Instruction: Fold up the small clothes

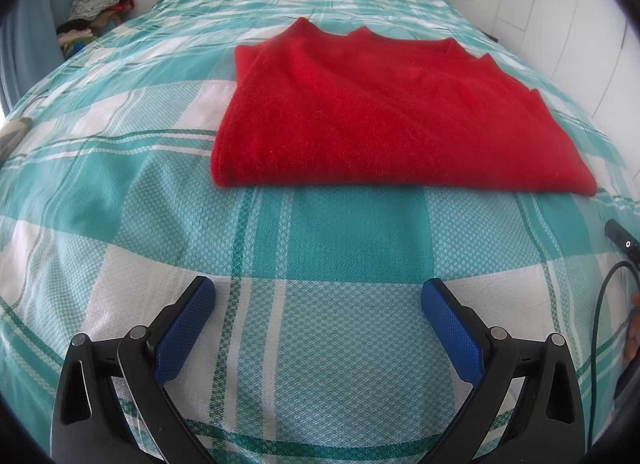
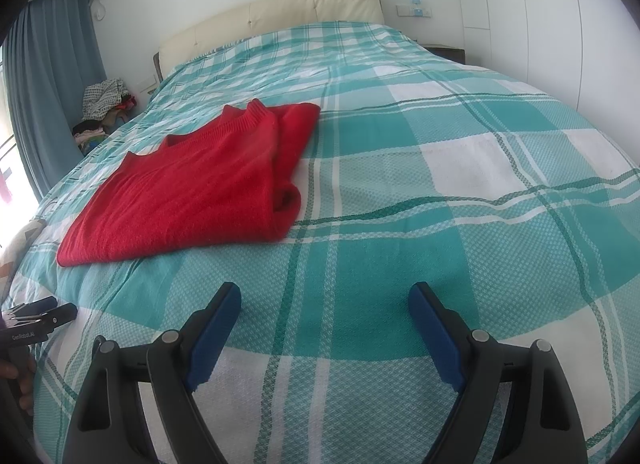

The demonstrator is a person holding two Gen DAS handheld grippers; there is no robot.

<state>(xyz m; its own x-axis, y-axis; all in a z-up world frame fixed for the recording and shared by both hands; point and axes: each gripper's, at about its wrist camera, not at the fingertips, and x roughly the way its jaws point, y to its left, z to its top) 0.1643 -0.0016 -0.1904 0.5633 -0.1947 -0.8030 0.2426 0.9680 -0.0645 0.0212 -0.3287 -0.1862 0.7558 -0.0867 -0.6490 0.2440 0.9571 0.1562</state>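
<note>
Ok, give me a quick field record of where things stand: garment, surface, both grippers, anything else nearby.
garment: red knitted sweater, folded into a flat rectangle, neckline away from the cameras
surface: teal and white checked bedspread
left gripper: open, empty, short of the sweater's near edge
right gripper: open, empty, sweater ahead and to its left
contact: neither gripper's fingers touch the sweater
background: heap of mixed clothes beside the bed, cream padded headboard

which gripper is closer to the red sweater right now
Left. The left gripper sits open just before the red sweater's near edge; the right gripper is open, farther back and off to its right.
</note>
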